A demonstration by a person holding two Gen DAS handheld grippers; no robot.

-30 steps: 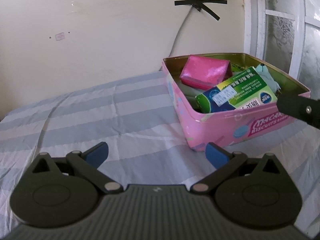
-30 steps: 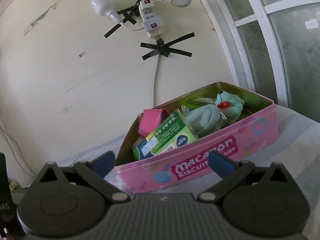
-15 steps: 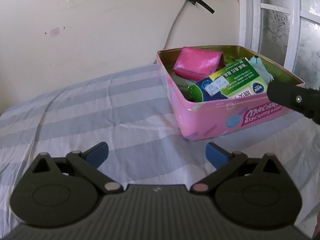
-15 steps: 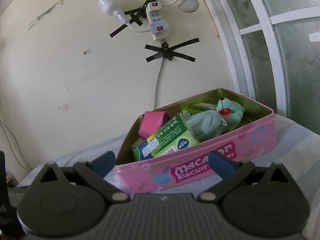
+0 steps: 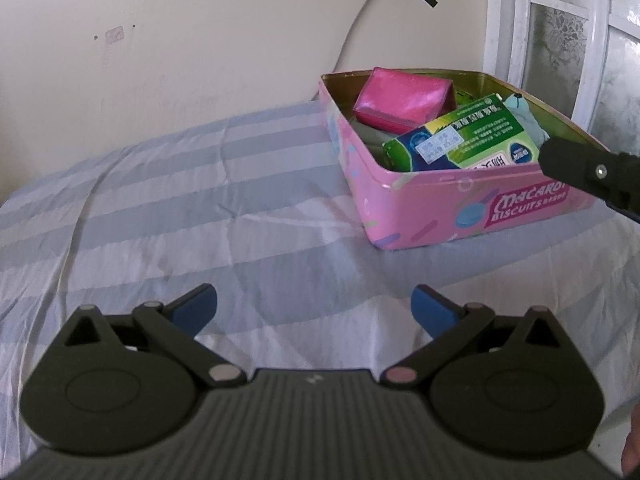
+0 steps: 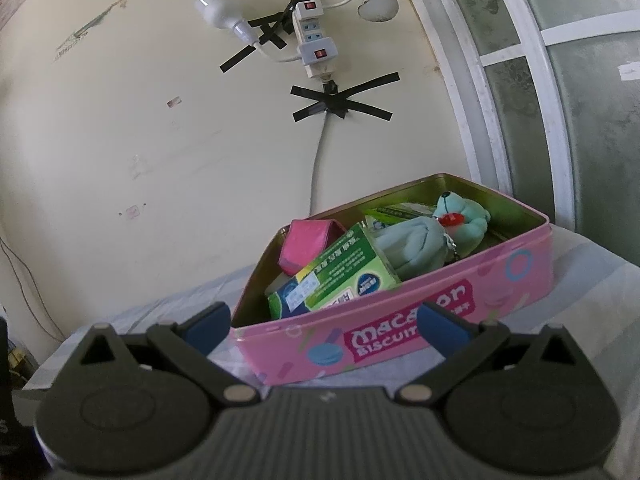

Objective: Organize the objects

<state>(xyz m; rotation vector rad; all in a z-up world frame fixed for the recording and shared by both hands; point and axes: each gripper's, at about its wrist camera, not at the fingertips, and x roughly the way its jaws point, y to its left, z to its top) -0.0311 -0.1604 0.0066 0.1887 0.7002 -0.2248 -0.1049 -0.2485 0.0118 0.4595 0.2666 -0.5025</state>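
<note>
Over the last second both views have been drawn back and lifted away from the pink biscuit tin [image 5: 460, 216], which is now seen smaller and further off in the left wrist view than it was, while in the right wrist view more of the wall and the taped power strip [image 6: 314, 46] has been brought into frame. Nothing inside the tin appears to have been disturbed: the pink packet [image 5: 404, 100] is still propped against the far corner, the green medicine box [image 6: 336, 280] is leaned on the near wall, and the teal plush toy [image 6: 432, 236] is laid across the middle with a further green packet partly hidden beneath it. The tin is stood on the striped bedsheet [image 5: 180, 208], close to the wall and the window frame. The left hand-held gripper [image 5: 314, 306] is held with its blue-tipped fingers wide apart and nothing between them, above bare sheet well clear of the tin; the right hand-held gripper [image 6: 324, 326] is likewise spread and empty, poised just in front of the tin's near wall. No loose item is seen on the sheet, so the packing is judged to be finished or nearly so, and the withdrawal is read as a retreat after a final placement.
</note>
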